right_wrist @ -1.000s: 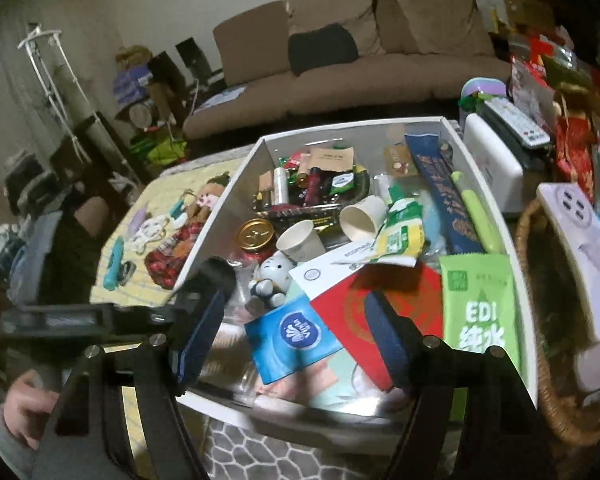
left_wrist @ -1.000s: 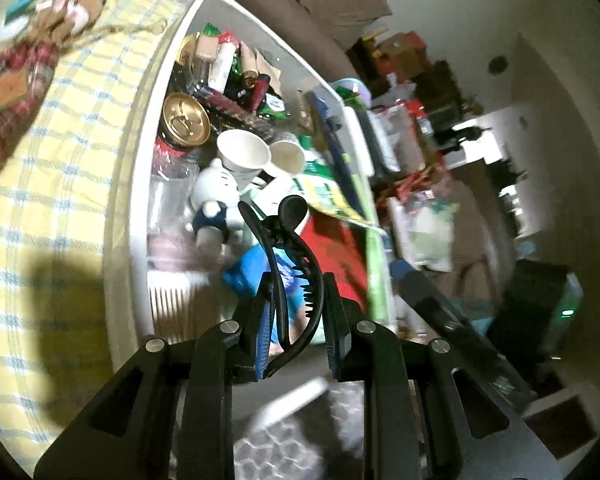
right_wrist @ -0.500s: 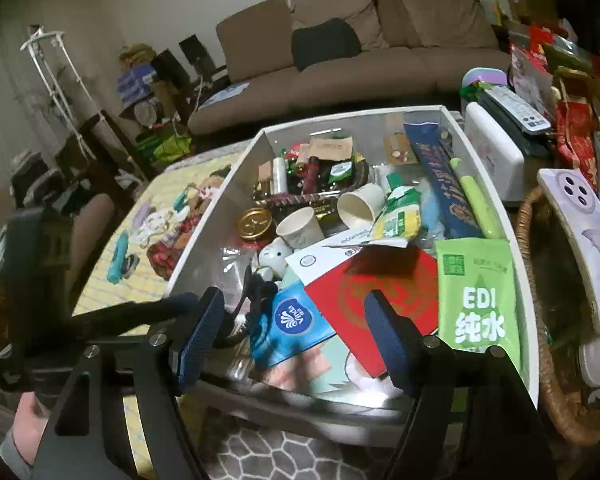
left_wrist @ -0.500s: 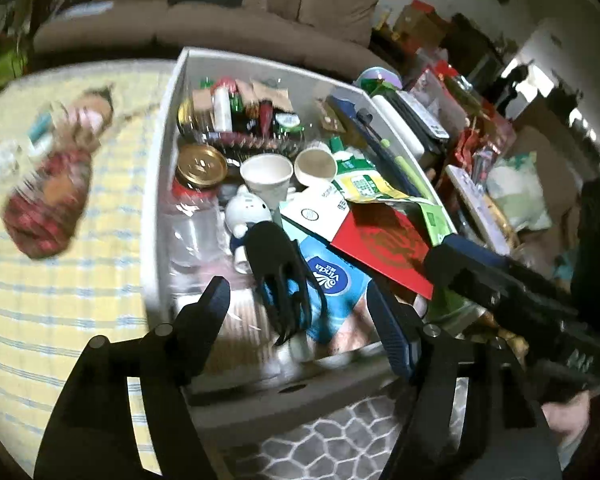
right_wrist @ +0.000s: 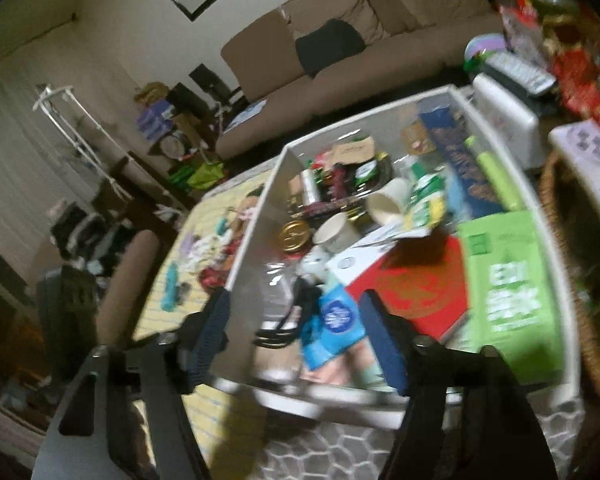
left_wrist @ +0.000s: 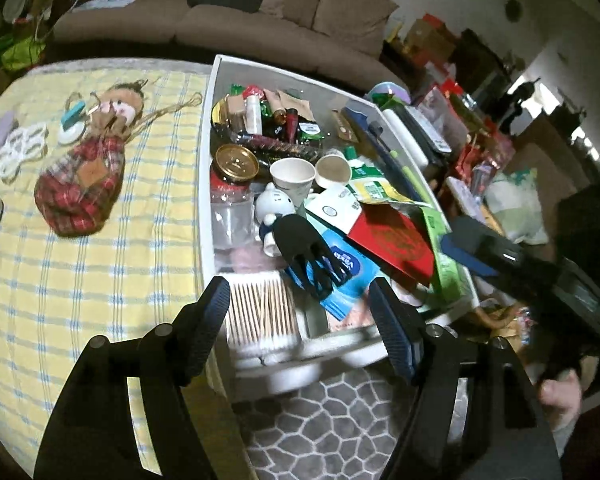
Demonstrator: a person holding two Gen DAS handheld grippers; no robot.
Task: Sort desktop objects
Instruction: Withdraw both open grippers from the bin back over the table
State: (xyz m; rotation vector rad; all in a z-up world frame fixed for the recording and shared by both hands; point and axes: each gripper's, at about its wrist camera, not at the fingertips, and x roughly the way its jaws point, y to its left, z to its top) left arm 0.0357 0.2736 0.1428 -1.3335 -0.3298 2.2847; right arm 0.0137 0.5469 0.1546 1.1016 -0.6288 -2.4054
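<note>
The black hair clip [left_wrist: 306, 258] lay in the white bin [left_wrist: 205, 160], across the blue tissue pack [left_wrist: 346, 276] and just beside the small white figurine [left_wrist: 274, 210]. A second before, the left gripper [left_wrist: 300, 312] had been clamped on that clip above the bin; now its jaws stood wide apart with nothing between them, and the clip sat beyond and between the fingertips, not touching them. The camera had also swung to show the bin more squarely. In the right wrist view the clip [right_wrist: 296, 320] showed blurred at the near left of the bin, between the spread, empty fingers of the right gripper [right_wrist: 296, 344]. Left of the bin, on the yellow checked cloth [left_wrist: 100, 264], lay a rag doll [left_wrist: 86, 176]. Right of the bin, that gripper's body [left_wrist: 540, 276] reached in.
</note>
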